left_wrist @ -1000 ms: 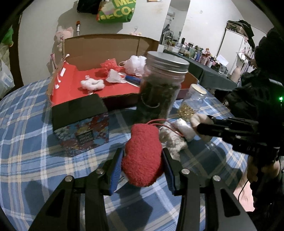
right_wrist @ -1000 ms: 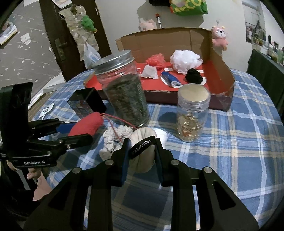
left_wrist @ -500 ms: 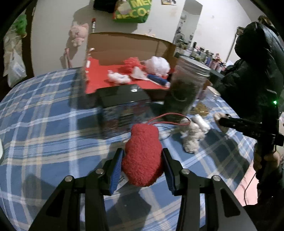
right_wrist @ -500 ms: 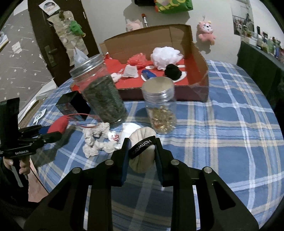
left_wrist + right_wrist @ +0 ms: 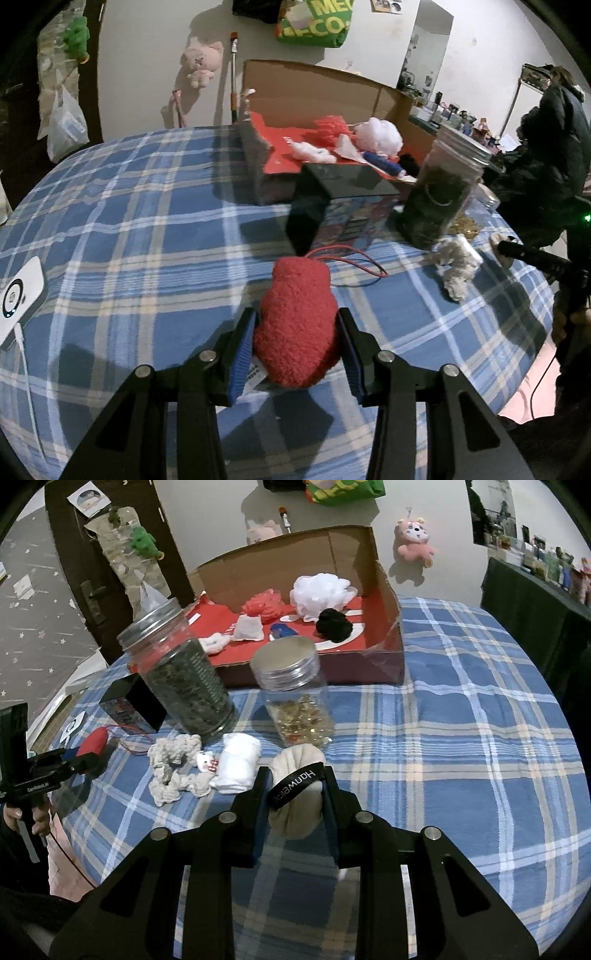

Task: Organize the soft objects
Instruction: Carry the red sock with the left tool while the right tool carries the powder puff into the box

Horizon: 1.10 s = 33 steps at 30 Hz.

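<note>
Fuzzy red plush toy (image 5: 297, 328); woven plaid tablecloth (image 5: 147, 236); matt cardboard box (image 5: 295, 568); clear jars (image 5: 291, 690) with brushed metal lids.

Fuzzy red plush (image 5: 296, 332) and banded cream bundle (image 5: 295, 794), each clamped above tablecloth

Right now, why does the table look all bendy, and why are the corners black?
Both wrist views use fisheye lenses: the plaid tablecloth bulges into a curve and the corners go dark. In the left wrist view, the cardboard box and dark jar look slightly soft; the red plush stays sharp.
</note>
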{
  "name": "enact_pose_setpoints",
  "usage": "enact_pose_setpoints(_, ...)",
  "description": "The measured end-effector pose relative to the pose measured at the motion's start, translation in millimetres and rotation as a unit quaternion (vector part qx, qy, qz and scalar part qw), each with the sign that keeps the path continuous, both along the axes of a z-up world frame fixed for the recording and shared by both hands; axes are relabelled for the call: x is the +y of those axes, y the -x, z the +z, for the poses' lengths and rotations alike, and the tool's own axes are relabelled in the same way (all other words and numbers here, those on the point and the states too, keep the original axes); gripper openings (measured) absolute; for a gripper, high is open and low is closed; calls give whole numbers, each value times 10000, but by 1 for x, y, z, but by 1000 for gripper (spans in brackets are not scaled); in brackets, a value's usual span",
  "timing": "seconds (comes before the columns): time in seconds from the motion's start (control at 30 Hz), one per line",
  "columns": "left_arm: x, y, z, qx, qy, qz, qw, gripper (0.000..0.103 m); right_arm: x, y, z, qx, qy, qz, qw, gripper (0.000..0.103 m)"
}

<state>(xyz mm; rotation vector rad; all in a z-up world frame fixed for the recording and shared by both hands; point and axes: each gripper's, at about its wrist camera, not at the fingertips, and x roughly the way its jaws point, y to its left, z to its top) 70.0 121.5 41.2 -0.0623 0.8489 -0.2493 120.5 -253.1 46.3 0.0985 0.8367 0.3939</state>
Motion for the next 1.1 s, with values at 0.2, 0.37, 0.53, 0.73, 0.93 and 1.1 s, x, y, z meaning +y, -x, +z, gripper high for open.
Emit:
enact_pose_setpoints(0.2,13,-9,-1,-93,-144,-14,9999,46,-11,-9,0,10,59,-36,10000,25)
enact_pose_setpoints(0.37,21,-21,2,-211,-238,-173,9993,46,-21,-19,1,12,138,-37,9999,25)
enact_pose_setpoints(0.53,27,-35,8,-282,-256,-375,9986,46,-26,-30,2,-8,277,10,9996,25)
enact_pose_setpoints(0.73,30,-52,14,-296,-370,-574,9972,46,-25,-45,3,5,451,131,9989,25)
enact_pose_setpoints(0.93,30,-68,27,-358,-527,-808,9947,46,-21,-61,10,-52,638,305,9975,25)
enact_pose_setpoints(1.1,27,-80,41,-421,-727,-1062,9908,46,-14,-76,17,-79,810,482,9955,25)
